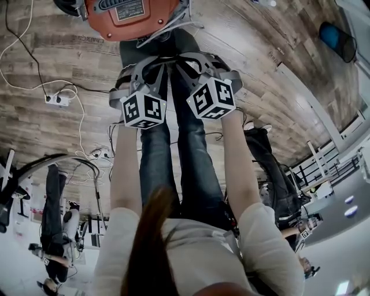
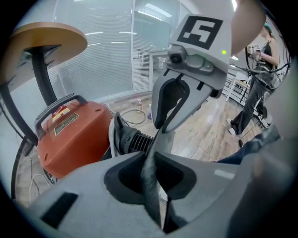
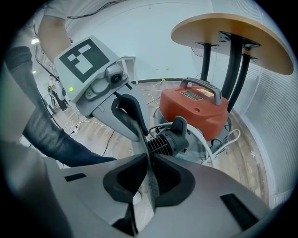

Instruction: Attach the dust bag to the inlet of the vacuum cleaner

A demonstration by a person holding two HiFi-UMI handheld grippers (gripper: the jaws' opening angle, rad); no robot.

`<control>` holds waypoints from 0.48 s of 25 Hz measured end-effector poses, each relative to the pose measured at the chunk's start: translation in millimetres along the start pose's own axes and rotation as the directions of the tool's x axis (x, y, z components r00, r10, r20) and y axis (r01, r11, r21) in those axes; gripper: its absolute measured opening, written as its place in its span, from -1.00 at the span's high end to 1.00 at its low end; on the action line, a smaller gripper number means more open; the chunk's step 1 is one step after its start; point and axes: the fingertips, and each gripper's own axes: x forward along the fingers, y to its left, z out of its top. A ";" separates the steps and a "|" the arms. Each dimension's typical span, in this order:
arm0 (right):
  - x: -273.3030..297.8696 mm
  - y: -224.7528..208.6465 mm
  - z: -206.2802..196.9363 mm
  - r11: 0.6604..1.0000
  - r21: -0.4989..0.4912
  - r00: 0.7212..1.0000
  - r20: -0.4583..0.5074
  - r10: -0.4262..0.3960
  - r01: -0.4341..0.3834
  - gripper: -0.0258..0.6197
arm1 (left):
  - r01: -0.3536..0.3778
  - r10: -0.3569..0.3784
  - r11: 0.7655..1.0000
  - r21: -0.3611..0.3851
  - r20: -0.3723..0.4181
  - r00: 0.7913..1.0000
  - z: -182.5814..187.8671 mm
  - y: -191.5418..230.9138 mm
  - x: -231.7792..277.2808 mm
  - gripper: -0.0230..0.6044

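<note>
Wood-plank floor (image 1: 46,63) fills the head view, and a round table (image 3: 233,32) on black legs is seen on the far side of the orange vacuum cleaner (image 3: 200,109). On the near side of the vacuum cleaner a black ribbed fitting (image 3: 165,142) is seen, judged to be the inlet. The grey fabric dust bag (image 2: 150,186) is held in the air near that fitting, stretched between the two claws. The left claw (image 2: 150,160) is pinched tight on one edge of the fabric, the right claw (image 3: 150,160) likewise on the other. The approach is judged to be the step in hand; next, the bag's opening must be lined up and pushed over the inlet. Labels (image 1: 130,8) are carried on the orange top, but no writing can be read
</note>
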 end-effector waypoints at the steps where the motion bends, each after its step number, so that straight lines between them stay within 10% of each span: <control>1: 0.4 -1.2 0.3 1.000 -0.003 1.000 0.000 0.002 -0.002 0.76 | -0.001 0.001 1.000 -0.001 0.001 1.000 0.2 1.1 0.6 0.76; 12: 6.3 -13.4 2.4 1.000 -0.003 1.000 0.004 0.017 -0.017 0.76 | 0.011 -0.011 1.000 -0.002 -0.004 1.000 1.4 13.0 8.2 0.71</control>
